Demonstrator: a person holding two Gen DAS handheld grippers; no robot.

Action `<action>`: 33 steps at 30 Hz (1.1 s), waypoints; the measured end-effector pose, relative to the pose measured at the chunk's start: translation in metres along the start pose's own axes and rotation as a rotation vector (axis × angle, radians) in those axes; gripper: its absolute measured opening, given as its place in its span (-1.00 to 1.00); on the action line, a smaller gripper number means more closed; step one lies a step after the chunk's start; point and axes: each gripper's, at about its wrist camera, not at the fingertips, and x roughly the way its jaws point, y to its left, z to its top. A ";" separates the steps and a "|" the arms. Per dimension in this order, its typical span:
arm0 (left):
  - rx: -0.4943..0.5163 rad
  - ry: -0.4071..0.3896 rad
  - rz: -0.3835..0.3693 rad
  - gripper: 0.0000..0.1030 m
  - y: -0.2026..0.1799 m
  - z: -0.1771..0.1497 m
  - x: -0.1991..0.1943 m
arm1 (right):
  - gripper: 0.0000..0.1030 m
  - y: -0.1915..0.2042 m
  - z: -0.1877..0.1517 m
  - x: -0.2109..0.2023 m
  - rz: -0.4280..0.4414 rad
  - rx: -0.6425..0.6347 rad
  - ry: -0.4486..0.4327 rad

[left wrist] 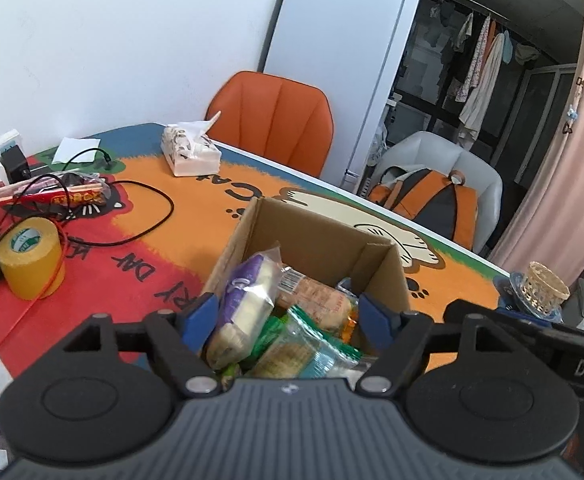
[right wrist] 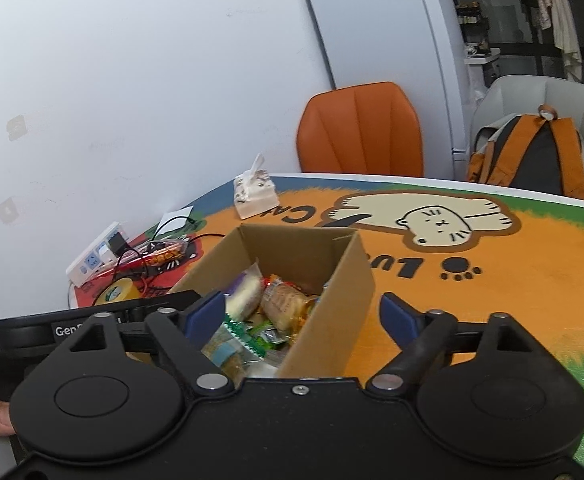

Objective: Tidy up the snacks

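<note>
An open cardboard box (left wrist: pixel 323 236) stands on the cat-print table and holds several wrapped snacks, among them a purple-and-white pack (left wrist: pixel 244 300), a tan cracker pack (left wrist: pixel 315 300) and a green pack (left wrist: pixel 303 348). My left gripper (left wrist: pixel 288 312) hovers open above the box's near side, holding nothing. In the right wrist view the same box (right wrist: pixel 331 280) sits just ahead. My right gripper (right wrist: pixel 303 312) is open and empty, its jaws astride the box's right wall. A red snack packet (left wrist: pixel 72 198) lies at the far left of the table, also in the right wrist view (right wrist: pixel 164 258).
A yellow tape roll (left wrist: pixel 30 256), black cable (left wrist: pixel 148 216), tissue pack (left wrist: pixel 190 152) and power strip (right wrist: pixel 96 254) lie on the table's left half. An orange chair (left wrist: pixel 276 120) and a grey chair with a backpack (left wrist: pixel 431 196) stand behind. A wicker cup (left wrist: pixel 543 288) sits at right.
</note>
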 end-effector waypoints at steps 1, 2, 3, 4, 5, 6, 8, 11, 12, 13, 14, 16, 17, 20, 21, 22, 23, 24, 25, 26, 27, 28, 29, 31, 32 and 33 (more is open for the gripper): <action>0.000 0.007 -0.003 0.51 -0.001 -0.001 0.000 | 0.79 -0.002 0.000 -0.002 -0.008 0.005 -0.002; 0.001 0.013 -0.003 0.52 -0.002 -0.001 -0.001 | 0.83 -0.004 0.000 -0.005 -0.019 0.009 -0.004; 0.003 0.015 -0.002 0.56 -0.003 -0.002 -0.002 | 0.83 -0.005 -0.001 -0.006 -0.027 0.011 -0.004; 0.006 0.016 -0.001 0.61 -0.004 -0.003 -0.003 | 0.84 -0.007 -0.002 -0.008 -0.035 0.015 -0.003; 0.009 0.015 -0.002 0.63 -0.005 -0.004 -0.004 | 0.86 -0.009 -0.002 -0.010 -0.039 0.019 -0.003; 0.012 0.018 -0.003 0.66 -0.006 -0.005 -0.006 | 0.87 -0.011 -0.003 -0.013 -0.045 0.023 -0.004; 0.015 0.027 -0.003 0.69 -0.007 -0.007 -0.008 | 0.91 -0.014 -0.004 -0.017 -0.054 0.030 -0.007; 0.025 0.035 0.006 0.78 -0.012 -0.009 -0.013 | 0.98 -0.018 -0.005 -0.026 -0.066 0.041 -0.010; 0.029 0.034 0.007 0.79 -0.015 -0.010 -0.015 | 1.00 -0.018 -0.005 -0.029 -0.071 0.041 -0.011; 0.035 0.035 0.003 0.81 -0.017 -0.011 -0.017 | 1.00 -0.018 -0.005 -0.032 -0.073 0.039 -0.013; 0.041 0.037 -0.002 0.82 -0.020 -0.012 -0.019 | 1.00 -0.018 -0.005 -0.036 -0.074 0.038 -0.014; 0.049 0.039 -0.015 0.84 -0.024 -0.013 -0.023 | 1.00 -0.019 -0.006 -0.043 -0.076 0.034 -0.015; 0.052 0.038 -0.018 0.85 -0.027 -0.014 -0.025 | 1.00 -0.020 -0.006 -0.046 -0.081 0.031 -0.018; 0.057 0.041 -0.017 0.89 -0.032 -0.016 -0.031 | 1.00 -0.023 -0.006 -0.058 -0.100 0.033 -0.022; 0.057 0.044 -0.015 0.90 -0.034 -0.017 -0.032 | 1.00 -0.024 -0.006 -0.063 -0.107 0.035 -0.025; 0.059 0.043 -0.017 0.90 -0.035 -0.018 -0.034 | 1.00 -0.025 -0.006 -0.067 -0.114 0.035 -0.029; 0.060 0.040 -0.024 0.91 -0.036 -0.018 -0.037 | 1.00 -0.026 -0.007 -0.070 -0.121 0.035 -0.032; 0.061 0.038 -0.031 0.92 -0.038 -0.019 -0.039 | 1.00 -0.026 -0.007 -0.075 -0.127 0.033 -0.035; 0.062 0.037 -0.034 0.92 -0.039 -0.020 -0.042 | 1.00 -0.026 -0.008 -0.079 -0.132 0.029 -0.038; 0.065 0.036 -0.036 0.93 -0.041 -0.021 -0.044 | 1.00 -0.026 -0.008 -0.083 -0.137 0.025 -0.041; 0.071 0.034 -0.039 0.93 -0.043 -0.021 -0.047 | 1.00 -0.025 -0.009 -0.088 -0.143 0.021 -0.044; 0.075 0.033 -0.040 0.93 -0.045 -0.022 -0.050 | 1.00 -0.025 -0.009 -0.092 -0.146 0.018 -0.048; 0.080 0.031 -0.039 0.93 -0.047 -0.022 -0.053 | 1.00 -0.024 -0.010 -0.096 -0.147 0.015 -0.052; 0.089 0.033 -0.033 0.93 -0.050 -0.022 -0.058 | 1.00 -0.024 -0.010 -0.105 -0.156 0.012 -0.062; 0.093 0.032 -0.033 0.93 -0.052 -0.023 -0.062 | 1.00 -0.024 -0.010 -0.109 -0.161 0.011 -0.066; 0.097 0.028 -0.036 0.93 -0.053 -0.023 -0.066 | 1.00 -0.024 -0.011 -0.112 -0.164 0.010 -0.069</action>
